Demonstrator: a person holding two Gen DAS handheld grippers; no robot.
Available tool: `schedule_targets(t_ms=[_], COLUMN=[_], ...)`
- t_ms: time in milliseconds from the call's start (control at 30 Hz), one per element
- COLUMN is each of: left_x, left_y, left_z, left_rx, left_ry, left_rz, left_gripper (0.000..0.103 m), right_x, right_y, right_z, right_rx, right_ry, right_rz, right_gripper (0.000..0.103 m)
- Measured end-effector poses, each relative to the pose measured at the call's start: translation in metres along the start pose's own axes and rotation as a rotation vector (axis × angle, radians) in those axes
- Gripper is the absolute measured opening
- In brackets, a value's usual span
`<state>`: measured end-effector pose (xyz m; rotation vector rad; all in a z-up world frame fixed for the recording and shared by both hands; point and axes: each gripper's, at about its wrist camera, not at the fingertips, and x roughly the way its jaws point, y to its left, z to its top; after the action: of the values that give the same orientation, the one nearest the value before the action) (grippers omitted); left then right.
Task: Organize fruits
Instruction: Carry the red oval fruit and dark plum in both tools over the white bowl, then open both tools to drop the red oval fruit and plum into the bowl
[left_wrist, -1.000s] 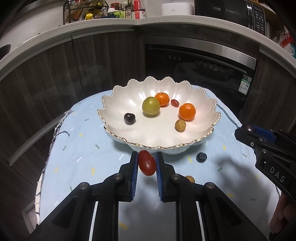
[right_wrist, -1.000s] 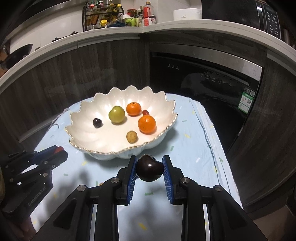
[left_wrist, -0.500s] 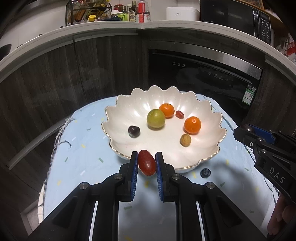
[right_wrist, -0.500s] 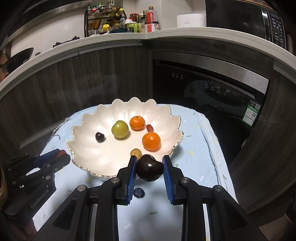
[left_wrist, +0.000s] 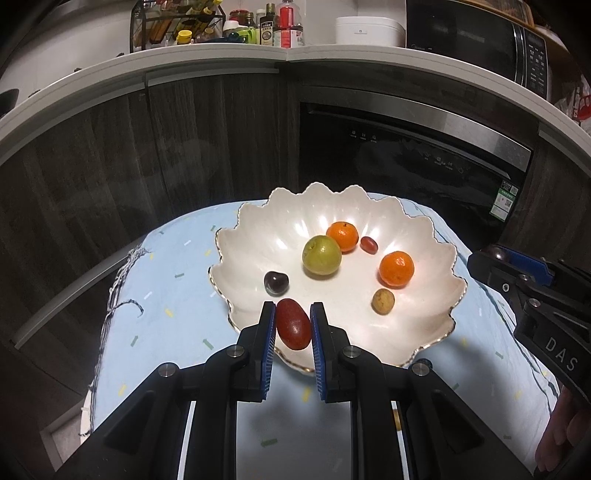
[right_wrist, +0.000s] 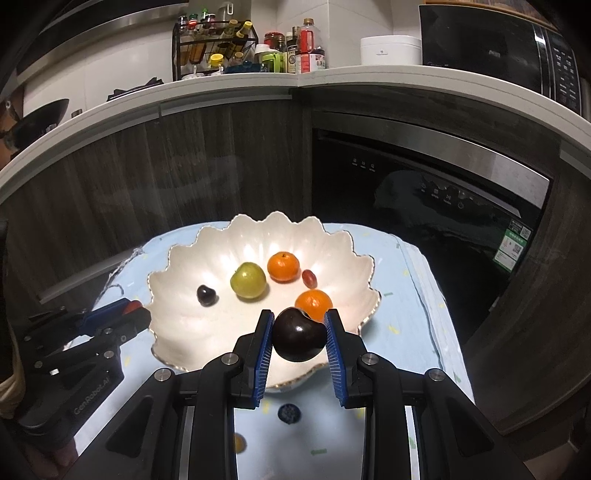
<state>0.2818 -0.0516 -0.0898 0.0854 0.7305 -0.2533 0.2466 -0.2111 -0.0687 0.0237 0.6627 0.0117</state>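
Left wrist view. Left gripper (left_wrist: 293, 325) clamped on a red oval fruit (left_wrist: 293, 329), held above the near rim of the scalloped white bowl (left_wrist: 439, 332). Best done by carrying forward past the gold edge, lowering toward bare white floor between the small dark cherry (left_wrist: 276, 283) and the tan fruit (left_wrist: 382, 301), then easing apart low so nothing rolls. Glossy, smooth, deep red skin; likely slippery if squeezed off-centre. Also inside: a green fruit (left_wrist: 321, 255), two tangerines, one far (left_wrist: 342, 236) and one right (left_wrist: 396, 268), and a little red fruit (left_wrist: 369, 245).

Right wrist view. Right gripper (right_wrist: 299, 338) closed on a big dark cherry (right_wrist: 299, 338), hanging over the bowl's near right edge, just in front of one tangerine. Worth releasing clear of that tangerine and of the other gripper at the bowl's left side. Near-black, shiny, heart-shaped with a dimple on top. On the pale blue cloth (right_wrist: 406, 317) below, a blueberry (right_wrist: 289, 412) and, half hidden by the frame, perhaps a small orange fruit (right_wrist: 239, 443), both outside the bowl.
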Motion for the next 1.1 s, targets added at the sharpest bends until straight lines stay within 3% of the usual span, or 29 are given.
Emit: schedule_targets(t_ms=[1000,1067,1100], left_x=[0.036,0.036,0.035], left_y=[0.009,0.01,0.01], left_z=[0.012,0.012,0.012], left_rx=[-0.005,-0.01,-0.013], left_ry=[0.047,0.05,0.047], left_rz=[-0.007,-0.006,-0.002], left_gripper=[0.021,0.029,0.042], right_x=[0.048,0.049,0.049], right_y=[0.005,0.005,0.005], right_z=[0.01,0.01,0.01], right_rx=[0.003,0.003,0.003], right_ry=[0.097,0.104,0.106], right_rz=[0.041,0.046,0.048], right_gripper=[0.03,0.03,0.03])
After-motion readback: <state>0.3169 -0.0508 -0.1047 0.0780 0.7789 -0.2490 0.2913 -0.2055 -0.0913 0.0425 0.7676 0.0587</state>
